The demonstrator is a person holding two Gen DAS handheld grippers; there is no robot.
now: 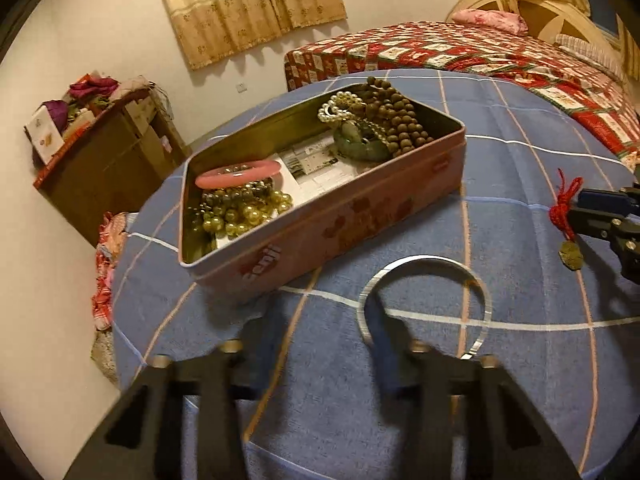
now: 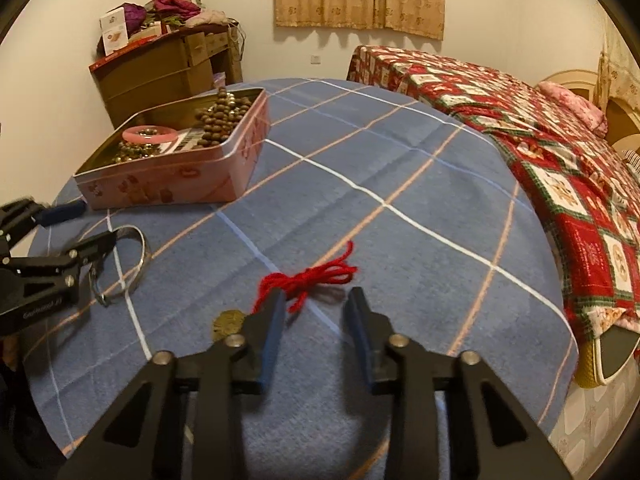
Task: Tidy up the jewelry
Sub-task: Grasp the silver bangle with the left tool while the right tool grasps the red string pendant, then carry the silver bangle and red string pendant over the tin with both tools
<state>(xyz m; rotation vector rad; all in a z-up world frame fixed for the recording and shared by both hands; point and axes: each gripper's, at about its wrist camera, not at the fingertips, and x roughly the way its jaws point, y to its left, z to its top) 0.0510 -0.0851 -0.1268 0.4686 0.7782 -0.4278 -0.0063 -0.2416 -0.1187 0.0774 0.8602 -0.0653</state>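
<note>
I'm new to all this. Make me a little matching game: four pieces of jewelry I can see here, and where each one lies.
Things:
1. pink bangle
2. brown bead necklace
3. silver bangle
4. red cord charm

Places:
A. on the cloth, by the left gripper
B. in the tin, on the gold beads
C. on the cloth, at the right gripper
D. in the tin's far end

Pairs: 1-B, 2-D, 3-A, 4-C
</note>
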